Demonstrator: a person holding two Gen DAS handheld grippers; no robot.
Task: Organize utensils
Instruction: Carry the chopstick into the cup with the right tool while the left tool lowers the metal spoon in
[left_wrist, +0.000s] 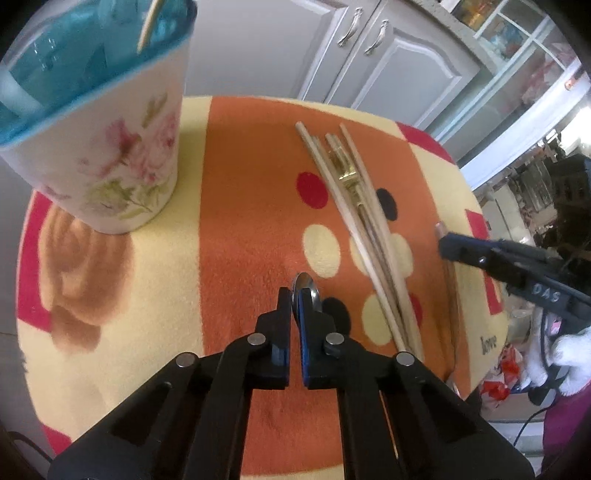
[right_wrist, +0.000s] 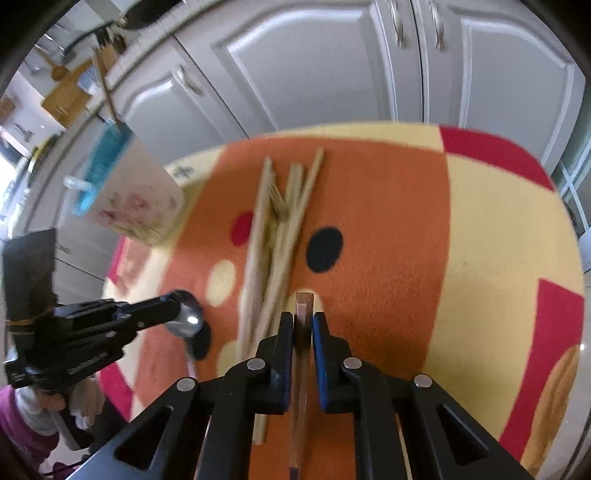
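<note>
The left gripper (left_wrist: 295, 295) is clenched on a metal spoon (left_wrist: 306, 286), whose bowl pokes out just past its fingertips above the orange, dotted blanket (left_wrist: 243, 206). The right gripper (right_wrist: 303, 321) grips a single brown chopstick (right_wrist: 303, 306) between its jaws, the square end sticking out ahead of the tips. A loose bundle of pale chopsticks (left_wrist: 369, 229) lies on the blanket between the two grippers, and a floral holder (left_wrist: 110, 147) with a blue lining stands ahead and left of the left gripper, one stick (left_wrist: 149, 24) already inside.

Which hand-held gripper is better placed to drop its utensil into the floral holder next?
Left. The left hand-held gripper is shut on the spoon, and the floral holder stands on its side. The right hand-held gripper, shut on a chopstick, sits beyond the chopstick pile.
</note>
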